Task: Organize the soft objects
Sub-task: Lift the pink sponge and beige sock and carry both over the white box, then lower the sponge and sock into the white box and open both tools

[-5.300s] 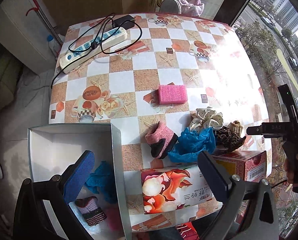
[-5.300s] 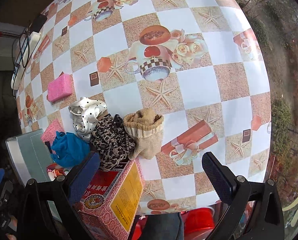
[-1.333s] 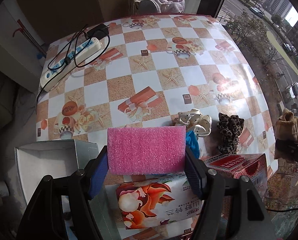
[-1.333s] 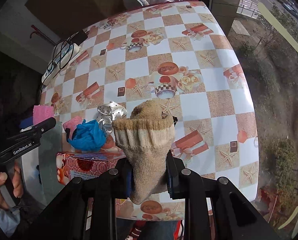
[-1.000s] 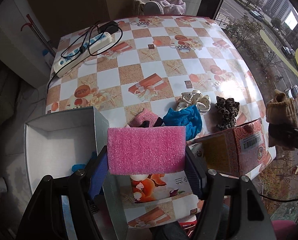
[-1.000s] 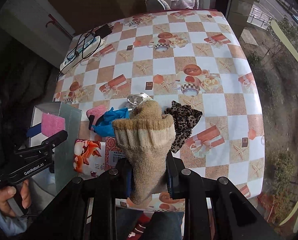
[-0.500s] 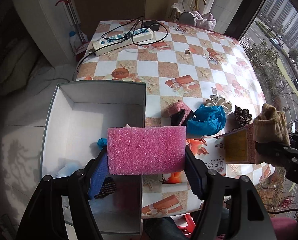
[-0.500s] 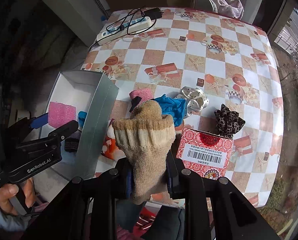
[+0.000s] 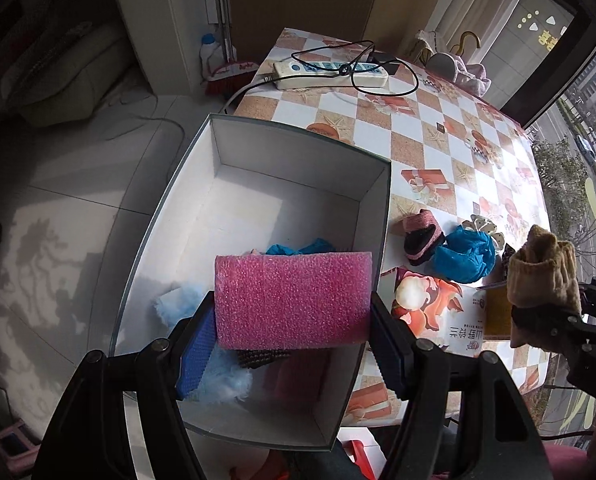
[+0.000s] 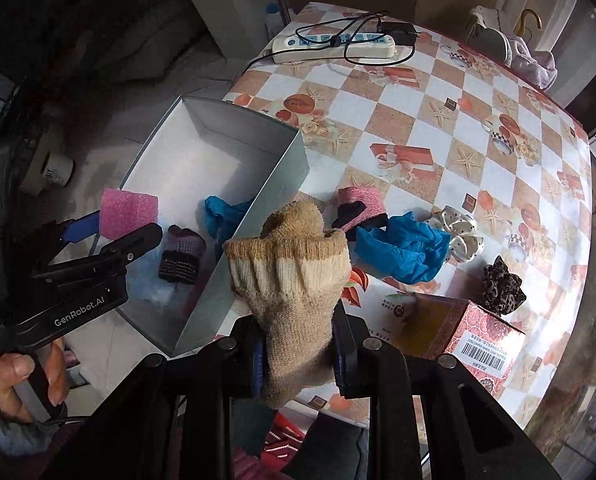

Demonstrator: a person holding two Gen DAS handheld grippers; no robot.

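The left gripper [image 9: 293, 328] pinches a pink sponge [image 9: 293, 300] by its two ends, above the near part of the open box [image 9: 302, 148]. The box overhangs the tabletop's [image 9: 438, 136] left edge and already holds soft items. The right gripper [image 10: 300, 354] squeezes a tan sock [image 10: 293, 292] between its pads, above the tabletop's near edge, close to the box's right wall.

The main risk, as I judge it, is the box itself: with so much of it off the edge, a gripper pressing on its rim or wall could tip it toward the floor. The sponge is light and springy; let go from this height, it may bounce on the pile inside and hop out. The sock hangs over the wall, not the opening, so dropped here it could drape on the rim or fall outside. The two tools are also near each other and could collide if both go for the box together.
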